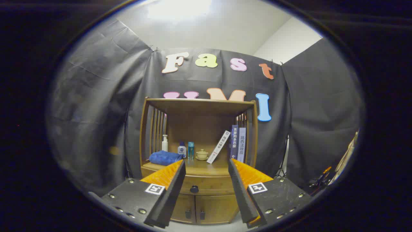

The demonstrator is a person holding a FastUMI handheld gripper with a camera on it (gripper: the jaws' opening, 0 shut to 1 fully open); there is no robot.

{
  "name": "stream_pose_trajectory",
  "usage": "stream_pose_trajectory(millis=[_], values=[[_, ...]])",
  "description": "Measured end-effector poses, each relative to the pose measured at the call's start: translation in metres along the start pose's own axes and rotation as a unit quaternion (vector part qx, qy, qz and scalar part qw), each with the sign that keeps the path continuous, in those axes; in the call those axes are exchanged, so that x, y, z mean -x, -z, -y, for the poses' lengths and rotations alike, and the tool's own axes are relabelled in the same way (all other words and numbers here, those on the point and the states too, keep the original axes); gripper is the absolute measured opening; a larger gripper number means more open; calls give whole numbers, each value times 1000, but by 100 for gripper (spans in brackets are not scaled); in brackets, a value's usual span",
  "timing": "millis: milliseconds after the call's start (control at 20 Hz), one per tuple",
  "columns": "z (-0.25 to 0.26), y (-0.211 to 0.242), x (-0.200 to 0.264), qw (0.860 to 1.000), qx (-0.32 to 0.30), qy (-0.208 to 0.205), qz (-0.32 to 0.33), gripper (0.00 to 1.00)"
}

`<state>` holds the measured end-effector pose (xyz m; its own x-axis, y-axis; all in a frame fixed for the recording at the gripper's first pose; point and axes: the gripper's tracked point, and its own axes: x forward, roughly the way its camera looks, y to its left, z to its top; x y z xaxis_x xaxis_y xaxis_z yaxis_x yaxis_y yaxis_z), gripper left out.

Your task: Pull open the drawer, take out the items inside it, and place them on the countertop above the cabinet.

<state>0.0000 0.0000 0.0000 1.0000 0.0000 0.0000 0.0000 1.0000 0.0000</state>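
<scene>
A wooden cabinet (151,129) stands ahead against the black wall. Its drawer (206,185) is closed, with a dark round knob (194,189) on its front. The knob lies beyond my fingers, seen in the gap between them near the left one. My gripper (206,165) is open, with nothing between its orange-and-black fingers (167,175). The countertop (199,166) above the drawer carries several items. The drawer's contents are hidden.
On the countertop sit a folded blue towel (164,157), a white pump bottle (164,143), two small bottles (186,150), a lidded cup (202,154), a leaning book (219,146) and two upright books (238,143). Two small doors (196,209) lie below the drawer.
</scene>
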Motion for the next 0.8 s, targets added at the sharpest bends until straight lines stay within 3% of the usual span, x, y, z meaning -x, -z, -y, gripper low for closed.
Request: stream_pose_trajectory(millis=[350,800], values=[[4,-18,5,999,-19,10,26,83],[6,-9,-2,999,-27,12,13,83]])
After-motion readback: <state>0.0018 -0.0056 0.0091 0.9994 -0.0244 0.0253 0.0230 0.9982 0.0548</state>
